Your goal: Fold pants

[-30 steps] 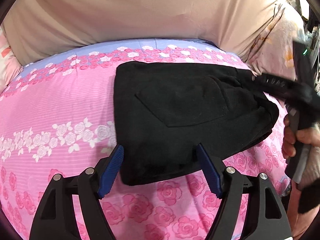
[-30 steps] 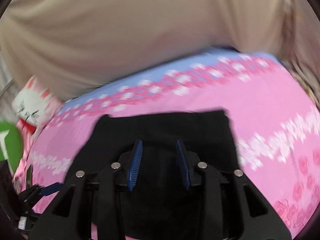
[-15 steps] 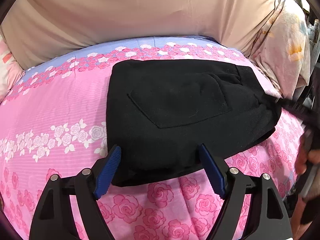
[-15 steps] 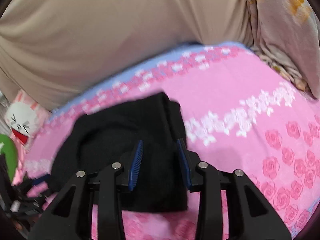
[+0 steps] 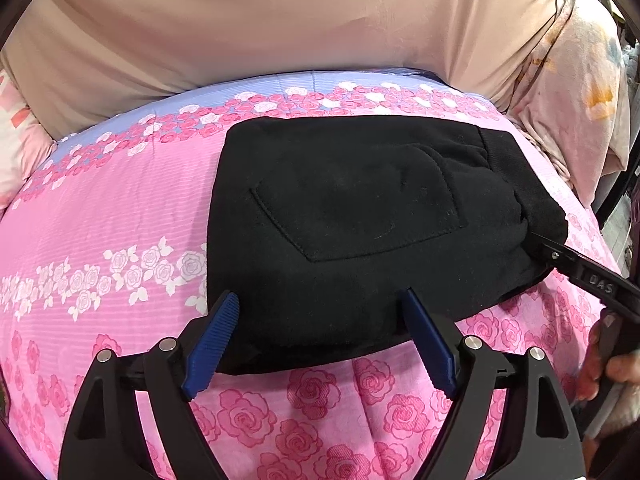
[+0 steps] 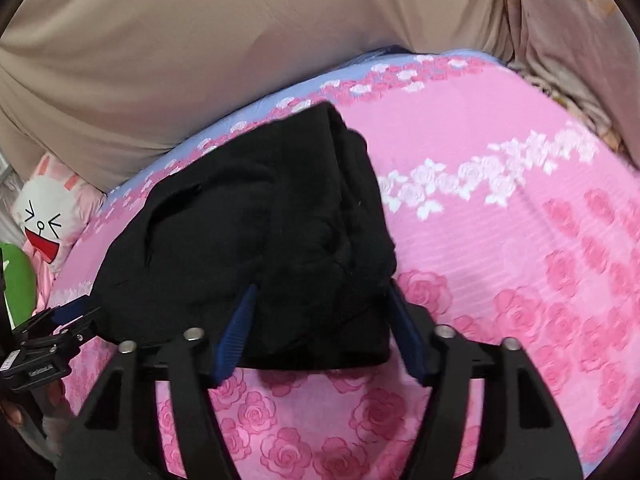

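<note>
The black pants (image 5: 352, 216) lie folded into a compact bundle on the pink rose bedspread (image 5: 100, 200), a back pocket facing up. My left gripper (image 5: 319, 296) hovers at the bundle's near edge. Its jaws are opening wide and the blue pads stand clear of the cloth. In the right wrist view the pants (image 6: 248, 220) fill the middle left, and my right gripper (image 6: 322, 288) straddles their near right corner. Its jaws are opening, with cloth between them but not pinched. The right gripper (image 5: 580, 268) also shows at the bundle's right end, and the left gripper (image 6: 60, 320) at the left edge.
Beige cloth (image 5: 280, 24) rises behind the bed. A pale floral pillow (image 5: 580, 80) stands at the back right. A white bunny plush (image 6: 48, 216) and something green (image 6: 16, 280) sit at the left edge. A hand (image 5: 616, 372) holds the right gripper.
The right gripper slid from over the middle of the pants to their right corner, and its jaws spread apart. The left gripper's jaws widened slightly and it barely moved.
</note>
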